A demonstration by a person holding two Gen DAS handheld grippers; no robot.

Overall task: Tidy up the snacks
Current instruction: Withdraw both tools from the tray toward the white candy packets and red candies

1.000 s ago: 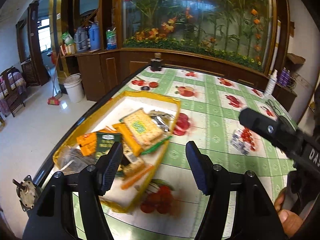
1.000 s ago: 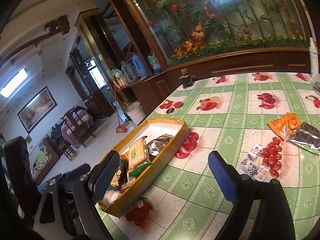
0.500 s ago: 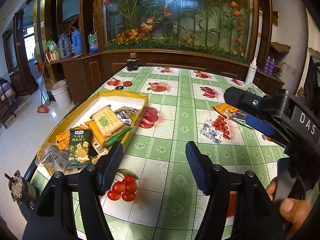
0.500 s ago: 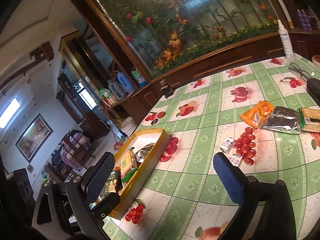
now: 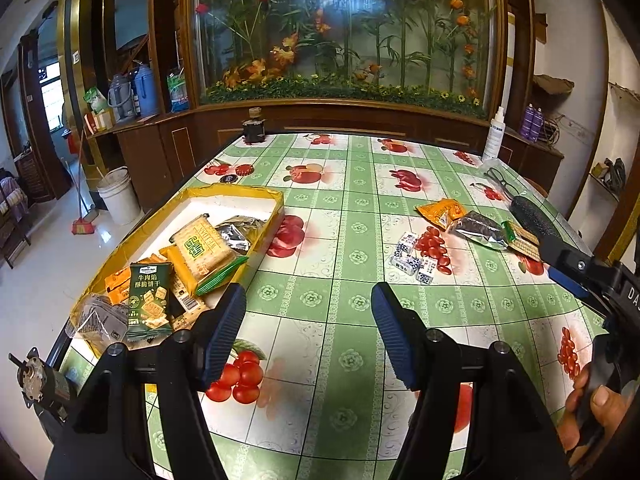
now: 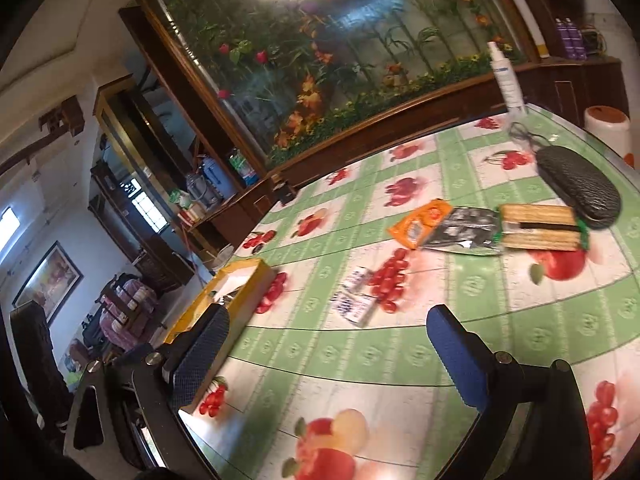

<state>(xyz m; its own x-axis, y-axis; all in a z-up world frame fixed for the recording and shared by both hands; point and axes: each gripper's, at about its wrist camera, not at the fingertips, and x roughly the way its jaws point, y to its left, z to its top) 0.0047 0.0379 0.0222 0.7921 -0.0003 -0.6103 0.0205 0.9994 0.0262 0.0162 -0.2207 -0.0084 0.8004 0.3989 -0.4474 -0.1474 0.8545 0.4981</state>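
We see the yellow tray [image 5: 280,200] at the left edge of the table [image 5: 340,360], its long axis running from near-left toward the far end, with snack packs heaped in its near half: a dark green biscuit pack [image 5: 149,306] lying label-up and a pale cracker pack [image 5: 202,250] tilted across the pile. The loose snacks lie well apart from the tray, on the right side of the cloth: an orange packet [image 6: 422,222], a silver-black pouch [image 6: 466,230] and a cracker stack [image 6: 538,227] form a row touching end to end, the stack's length lying along that row, beside a black glasses case [image 6: 578,188]. Nearer us sit small blue-and-white wrapped candies [image 5: 414,262], blurred in the right wrist view so their print cannot be read. The left gripper [image 5: 308,320] hangs over bare cloth with its jaws apart and nothing between them. The right gripper [image 6: 328,344] has just been opening its jaws and they stand wide, empty, pointing toward the candies. Our right hand [image 5: 600,412] is cut off at the frame edge, and the tray's near corner is hidden behind a left finger.
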